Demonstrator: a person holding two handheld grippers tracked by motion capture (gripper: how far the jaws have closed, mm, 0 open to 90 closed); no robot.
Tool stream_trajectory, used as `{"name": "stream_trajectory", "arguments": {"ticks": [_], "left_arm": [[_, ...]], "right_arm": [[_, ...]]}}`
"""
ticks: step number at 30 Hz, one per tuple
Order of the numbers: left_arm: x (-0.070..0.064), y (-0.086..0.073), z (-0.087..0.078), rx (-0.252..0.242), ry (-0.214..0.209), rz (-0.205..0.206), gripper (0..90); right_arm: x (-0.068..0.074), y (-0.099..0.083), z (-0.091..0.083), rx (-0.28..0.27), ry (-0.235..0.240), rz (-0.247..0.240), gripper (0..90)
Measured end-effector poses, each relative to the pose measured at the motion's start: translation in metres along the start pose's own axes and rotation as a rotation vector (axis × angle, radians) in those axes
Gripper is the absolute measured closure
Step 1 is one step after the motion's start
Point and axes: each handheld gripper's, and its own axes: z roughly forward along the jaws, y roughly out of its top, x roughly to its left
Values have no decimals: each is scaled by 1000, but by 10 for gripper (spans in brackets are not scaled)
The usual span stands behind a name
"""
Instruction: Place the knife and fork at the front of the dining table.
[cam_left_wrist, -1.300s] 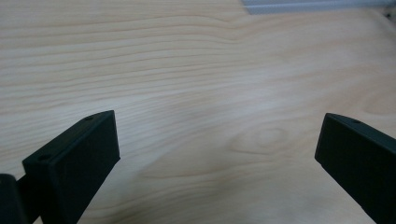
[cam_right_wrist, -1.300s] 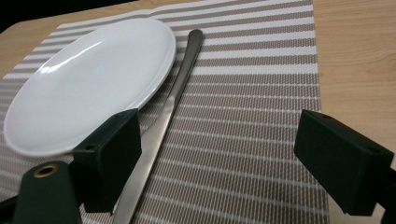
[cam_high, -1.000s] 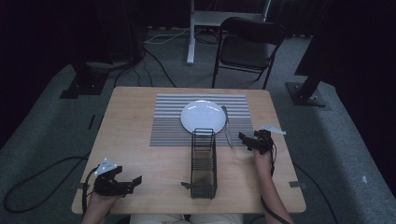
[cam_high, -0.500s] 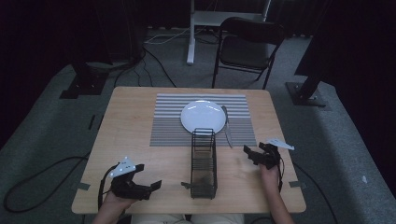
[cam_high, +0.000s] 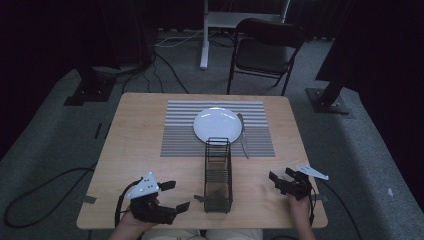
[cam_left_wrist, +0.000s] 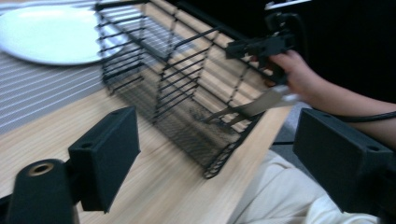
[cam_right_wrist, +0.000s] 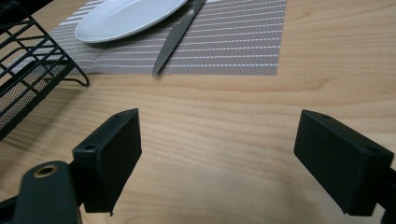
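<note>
One white plate (cam_high: 217, 125), one knife (cam_high: 243, 137) and one black wire basket (cam_high: 218, 175) sit on the worktop (cam_high: 135, 140), along with one striped placemat (cam_high: 180, 135). The plate lies on the placemat; the knife lies just beside the plate's right rim, its blade tip at the mat's near edge. The basket stands lengthwise in the middle, its far end touching or just short of the plate, its near end close to the worktop's front edge. In the left gripper view a piece of cutlery (cam_left_wrist: 254, 106) lies inside the basket, though its kind cannot be told.

Two grippers are held low over the front of the worktop. The left gripper (cam_high: 172, 196) hovers near the front-left corner, jaws wide apart and holding nothing, pointing toward the basket's near end. The right gripper (cam_high: 280, 181) is near the front-right edge, jaws also spread and empty, over bare wood.

Bare wood lies on both sides of the basket, and broad strips run along the left and right edges of the worktop. One folding chair (cam_high: 267, 47) stands behind the far edge.
</note>
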Motion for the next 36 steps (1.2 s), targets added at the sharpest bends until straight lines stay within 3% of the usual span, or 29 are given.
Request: {"name": "stream_trajectory", "arguments": {"ticks": [1, 2, 4, 6, 8, 13, 20, 25, 32, 36], "left_arm": [[-2, 2, 0, -5, -1, 12, 175], [-3, 3, 1, -10, -8, 21, 258], [-4, 5, 4, -8, -32, 21, 289], [-6, 6, 6, -8, -49, 34, 439], [-9, 6, 8, 0, -52, 49, 468], [-19, 7, 10, 0, -29, 97, 465], [-15, 6, 23, 18, -7, 104, 451], [-12, 11, 25, 4, -13, 84, 471], [-4, 21, 27, -8, 15, 76, 468], [6, 27, 31, -16, 1, 41, 461]], "right_arm": [[0, -1, -2, -3, -3, 1, 144], [-1, -2, -3, -5, -3, 3, 144], [-2, -4, -6, -12, -4, 9, 145], [-2, -4, -8, -13, -4, 10, 145], [-2, -5, -9, -13, -4, 13, 145], [-2, -7, -11, -15, -7, 10, 145], [-1, -7, -11, -12, -5, 8, 146], [-2, -7, -11, -14, 0, 15, 146], [-2, -7, -10, -11, 1, 9, 146], [-2, -7, -11, -11, 7, 14, 146]]}}
